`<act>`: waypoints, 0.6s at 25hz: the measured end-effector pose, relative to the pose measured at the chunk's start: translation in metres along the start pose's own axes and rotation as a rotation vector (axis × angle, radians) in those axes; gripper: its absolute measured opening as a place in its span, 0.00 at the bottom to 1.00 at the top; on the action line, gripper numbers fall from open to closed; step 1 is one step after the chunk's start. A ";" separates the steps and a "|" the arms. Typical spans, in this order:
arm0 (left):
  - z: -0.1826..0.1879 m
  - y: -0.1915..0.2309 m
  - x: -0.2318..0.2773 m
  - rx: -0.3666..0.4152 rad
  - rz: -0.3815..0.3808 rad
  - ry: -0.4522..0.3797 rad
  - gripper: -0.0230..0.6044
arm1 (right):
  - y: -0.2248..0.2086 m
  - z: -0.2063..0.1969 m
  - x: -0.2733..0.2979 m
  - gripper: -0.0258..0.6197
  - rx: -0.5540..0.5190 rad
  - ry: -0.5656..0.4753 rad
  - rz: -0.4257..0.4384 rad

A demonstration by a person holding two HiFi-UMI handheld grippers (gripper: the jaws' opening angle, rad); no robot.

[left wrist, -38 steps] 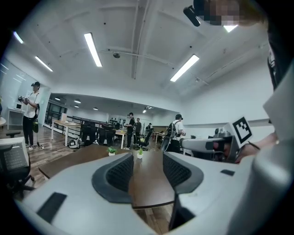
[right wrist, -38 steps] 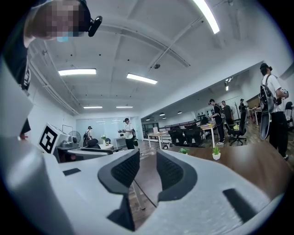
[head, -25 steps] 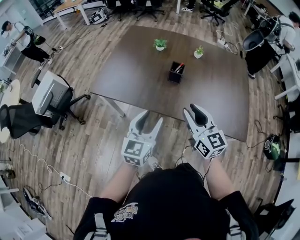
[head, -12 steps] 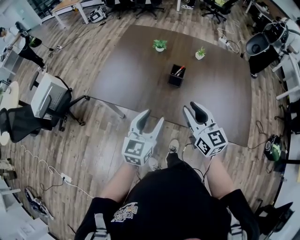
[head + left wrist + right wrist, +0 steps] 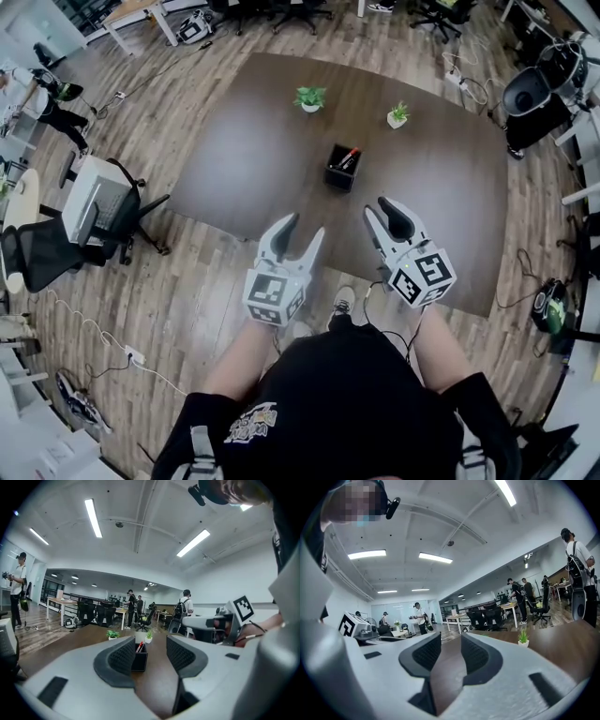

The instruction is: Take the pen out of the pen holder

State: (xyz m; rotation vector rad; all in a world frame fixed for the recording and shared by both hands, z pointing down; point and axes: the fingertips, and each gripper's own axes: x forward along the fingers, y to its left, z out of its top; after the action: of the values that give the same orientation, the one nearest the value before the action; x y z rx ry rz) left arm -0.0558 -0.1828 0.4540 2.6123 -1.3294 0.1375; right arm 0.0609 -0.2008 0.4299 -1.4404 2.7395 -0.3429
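Currently pen is noted inside pen holder, upper centre of frame, well apart from left gripper and right gripper; both jaws spread, empty.

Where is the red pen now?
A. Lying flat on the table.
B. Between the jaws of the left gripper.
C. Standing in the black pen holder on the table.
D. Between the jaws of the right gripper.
C: the red pen sticks out of the pen holder on the table; the left gripper and right gripper are open and empty.
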 end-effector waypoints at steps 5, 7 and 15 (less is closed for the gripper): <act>0.003 -0.002 0.040 0.014 0.032 0.004 0.33 | -0.040 0.003 0.012 0.26 0.013 -0.007 0.025; 0.005 0.000 0.053 0.021 0.043 0.004 0.33 | -0.051 0.004 0.017 0.26 0.017 -0.008 0.034; 0.012 0.009 0.094 0.050 0.051 0.014 0.33 | -0.080 0.004 0.027 0.25 0.036 -0.002 0.037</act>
State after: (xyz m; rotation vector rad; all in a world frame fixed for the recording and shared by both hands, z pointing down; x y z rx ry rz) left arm -0.0079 -0.2644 0.4597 2.6134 -1.4065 0.1989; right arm 0.1108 -0.2674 0.4442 -1.3785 2.7400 -0.3879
